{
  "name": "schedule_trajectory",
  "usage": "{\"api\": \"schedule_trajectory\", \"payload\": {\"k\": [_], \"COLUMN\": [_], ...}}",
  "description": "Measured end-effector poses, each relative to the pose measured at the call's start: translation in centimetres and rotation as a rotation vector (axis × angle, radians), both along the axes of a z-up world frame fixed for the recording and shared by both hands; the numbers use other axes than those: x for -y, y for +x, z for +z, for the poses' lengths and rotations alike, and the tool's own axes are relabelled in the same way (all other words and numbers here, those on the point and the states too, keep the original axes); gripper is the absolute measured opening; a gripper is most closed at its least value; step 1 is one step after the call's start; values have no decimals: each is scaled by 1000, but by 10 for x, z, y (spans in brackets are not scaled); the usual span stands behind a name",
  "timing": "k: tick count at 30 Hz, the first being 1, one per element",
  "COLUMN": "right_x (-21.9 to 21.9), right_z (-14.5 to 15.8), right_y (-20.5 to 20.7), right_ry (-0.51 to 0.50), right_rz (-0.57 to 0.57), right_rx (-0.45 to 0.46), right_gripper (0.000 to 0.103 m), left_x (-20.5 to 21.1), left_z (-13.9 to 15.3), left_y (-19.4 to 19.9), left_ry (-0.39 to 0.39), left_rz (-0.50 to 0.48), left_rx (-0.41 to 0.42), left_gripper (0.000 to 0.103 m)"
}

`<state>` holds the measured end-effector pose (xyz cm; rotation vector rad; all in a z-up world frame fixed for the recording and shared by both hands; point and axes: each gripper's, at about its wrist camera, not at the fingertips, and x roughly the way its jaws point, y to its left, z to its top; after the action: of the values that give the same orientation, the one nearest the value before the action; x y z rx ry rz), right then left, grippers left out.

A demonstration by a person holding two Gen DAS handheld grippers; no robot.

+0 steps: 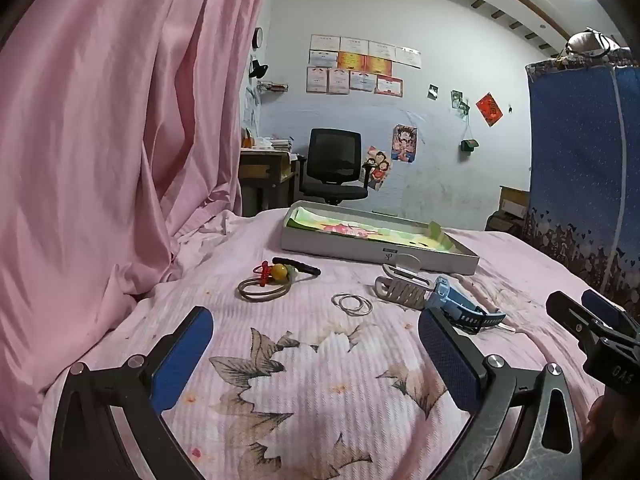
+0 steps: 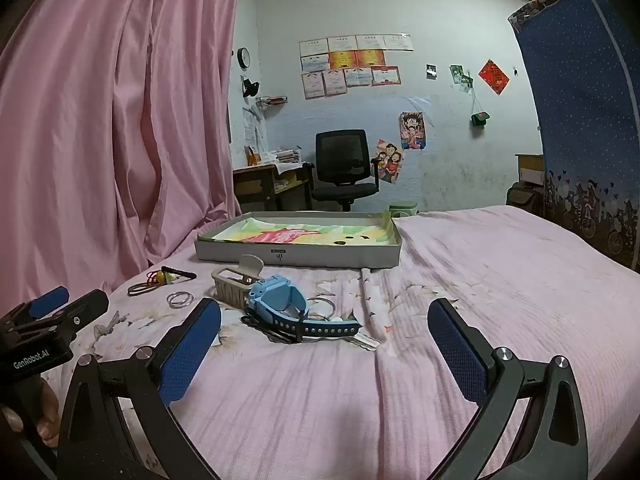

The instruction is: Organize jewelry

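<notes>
Both wrist views look low across the bed (image 1: 304, 360) (side by side), sharing the tray (image 2: 298, 254).

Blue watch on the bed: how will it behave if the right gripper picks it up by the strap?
The blue watch would probably hang face-heavy: its chunky case sits at one end of a thin strap. The perforated strap looks rubbery and bent, so likely floppy but grippy. It overlaps a thin ring, which may get dragged along.

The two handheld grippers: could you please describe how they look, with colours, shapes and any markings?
Both match: the left gripper and right gripper each have black curved metal arms with triangular cut-outs and silver round bolts, carrying flat fingers faced with textured blue pads. Seen from the right wrist view, the left gripper's black body carries white "GenRobot.AI" lettering. No cables or sleeves are visible.
</notes>
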<state>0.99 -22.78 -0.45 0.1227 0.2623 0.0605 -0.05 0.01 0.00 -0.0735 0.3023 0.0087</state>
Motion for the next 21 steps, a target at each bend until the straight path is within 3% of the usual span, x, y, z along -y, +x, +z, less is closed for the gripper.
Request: {"api": "schedule_trajectory", "payload": {"k": [21], "right_x": [0], "right_z": [0], "right_y": [0], "right_ry": [4], "right_rz": [0], "right_rx": [0], "right_gripper": [102], "left_x": [1], "left_z": [1], "left_y": [0], "left_ry": [9], "left_rz": [-8], "left_rx": [-5], "left_gripper": [103]}}
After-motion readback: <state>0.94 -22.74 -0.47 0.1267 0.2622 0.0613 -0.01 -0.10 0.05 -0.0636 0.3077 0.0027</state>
